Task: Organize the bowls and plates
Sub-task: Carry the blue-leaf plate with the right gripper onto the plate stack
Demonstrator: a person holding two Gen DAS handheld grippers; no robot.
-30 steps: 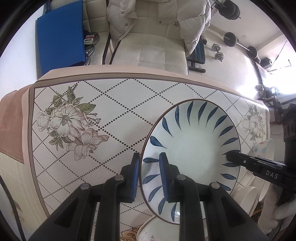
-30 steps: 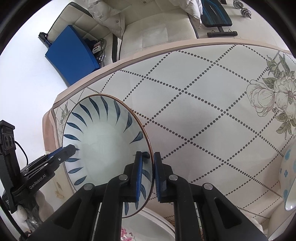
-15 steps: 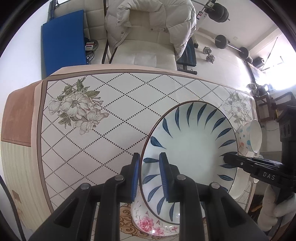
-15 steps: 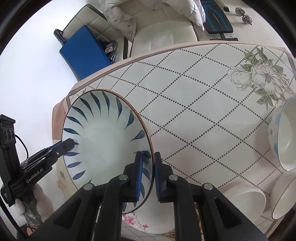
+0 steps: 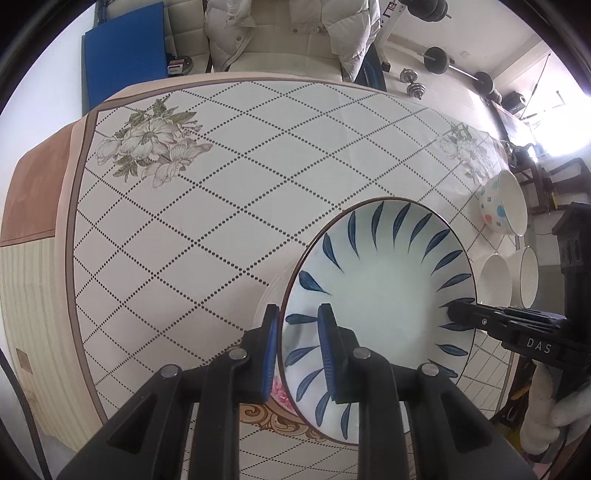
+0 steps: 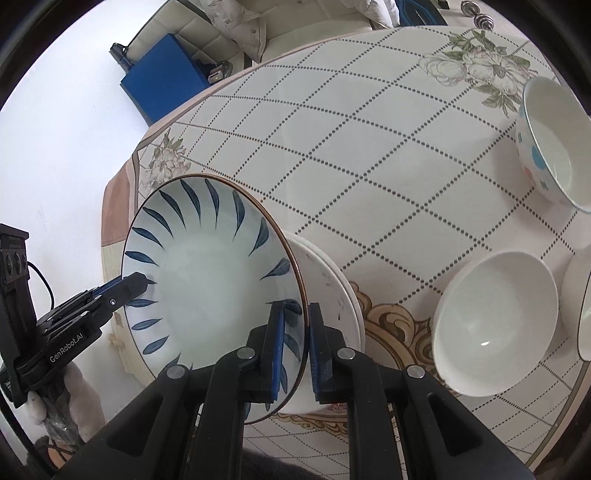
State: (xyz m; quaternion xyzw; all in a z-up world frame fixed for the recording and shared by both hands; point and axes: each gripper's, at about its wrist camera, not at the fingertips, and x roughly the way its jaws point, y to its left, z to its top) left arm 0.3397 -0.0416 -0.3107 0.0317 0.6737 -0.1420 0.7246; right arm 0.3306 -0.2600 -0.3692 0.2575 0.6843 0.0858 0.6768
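A white plate with blue leaf strokes [image 5: 384, 291] hangs above the table, gripped at opposite rims by both grippers. My left gripper [image 5: 297, 347] is shut on its left rim. My right gripper [image 6: 295, 345] is shut on its right rim; the plate also shows in the right wrist view [image 6: 210, 280]. Under it lies a white plate with pink flowers [image 5: 277, 392], seen in the right wrist view as a white rim [image 6: 332, 295]. A plain white bowl [image 6: 495, 321] and a dotted bowl [image 6: 554, 144] stand to the right.
The table carries a diamond-patterned cloth with flower prints [image 5: 207, 206]. Another white bowl [image 5: 528, 277] stands by the plain one at the table's right edge. A chair with a white jacket [image 5: 291, 33] and a blue mat [image 5: 122, 55] stand behind the table.
Both grippers have drawn the blue-leaf plate back and toward the near side of the table, over the flowered plate. The bowls have come into view on the right.
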